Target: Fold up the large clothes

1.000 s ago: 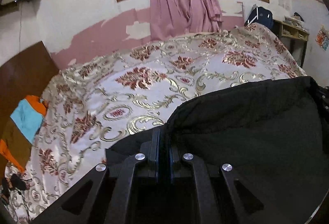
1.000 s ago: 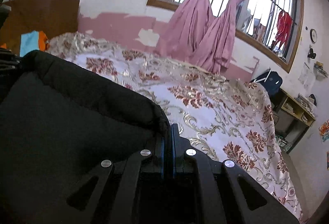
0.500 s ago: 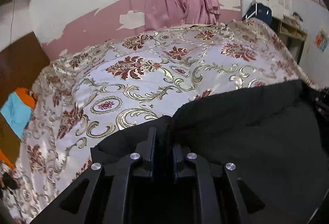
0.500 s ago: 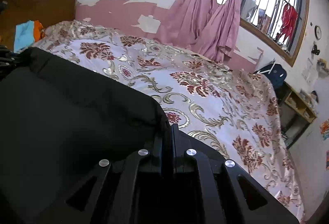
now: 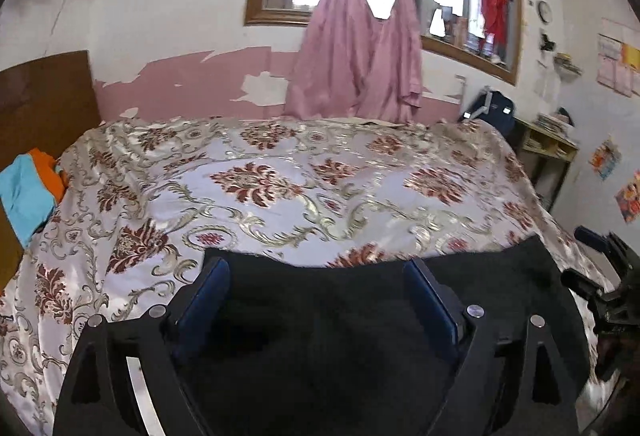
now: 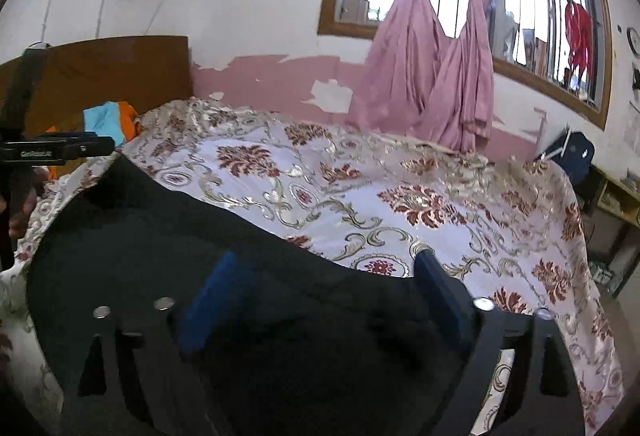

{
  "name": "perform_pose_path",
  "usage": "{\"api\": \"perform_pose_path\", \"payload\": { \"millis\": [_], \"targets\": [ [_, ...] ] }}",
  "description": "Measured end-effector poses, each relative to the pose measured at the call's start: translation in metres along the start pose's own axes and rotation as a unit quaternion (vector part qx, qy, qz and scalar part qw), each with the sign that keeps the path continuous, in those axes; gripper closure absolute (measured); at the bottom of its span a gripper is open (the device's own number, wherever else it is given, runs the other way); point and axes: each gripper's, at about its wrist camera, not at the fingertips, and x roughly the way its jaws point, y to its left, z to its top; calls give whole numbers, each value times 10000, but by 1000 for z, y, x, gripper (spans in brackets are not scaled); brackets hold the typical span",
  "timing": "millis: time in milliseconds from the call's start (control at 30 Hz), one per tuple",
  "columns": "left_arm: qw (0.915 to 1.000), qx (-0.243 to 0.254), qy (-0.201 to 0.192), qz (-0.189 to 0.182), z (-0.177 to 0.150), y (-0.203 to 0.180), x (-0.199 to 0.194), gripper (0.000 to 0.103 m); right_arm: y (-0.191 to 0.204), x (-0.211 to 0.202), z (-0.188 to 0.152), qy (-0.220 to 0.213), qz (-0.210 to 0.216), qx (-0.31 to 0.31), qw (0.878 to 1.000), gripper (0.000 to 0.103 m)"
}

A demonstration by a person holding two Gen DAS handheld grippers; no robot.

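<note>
A large black garment lies spread on the near part of the floral bedspread, its far edge running straight across. My left gripper hovers just above that edge with jaws opening wide; its blue pads touch no cloth. In the right wrist view the same black garment slopes from the upper left down to my right gripper, whose jaws are also opening, with cloth below them and nothing pinched. The right gripper shows at the left view's right edge, and the left gripper at the right view's left edge.
A brown headboard stands at the left with a blue and orange cloth beside it. Pink curtains hang at the window behind the bed. A desk and a dark backpack stand at the far right.
Both grippers were shut on the black garment's edge and now stand wide apart. The edge has dropped flat onto the bed. Both views have risen and drawn back.
</note>
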Motion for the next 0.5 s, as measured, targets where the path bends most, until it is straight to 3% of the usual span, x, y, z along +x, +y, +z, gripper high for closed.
{"api": "perform_pose_path", "payload": {
  "millis": [100,333,500],
  "targets": [
    [9998,158,13,-152,-21,-10,-15,11,6,-18,-8,35,132,-16,9999,12],
    [9923,463,486,-1045,-90,-35,-24,10,26,-28,-67,779,816,91,9936,11],
    [9900,877,707,-854,-106,-46,-3,8,36,-6,-91,1071,850,54,9906,11]
  ]
}}
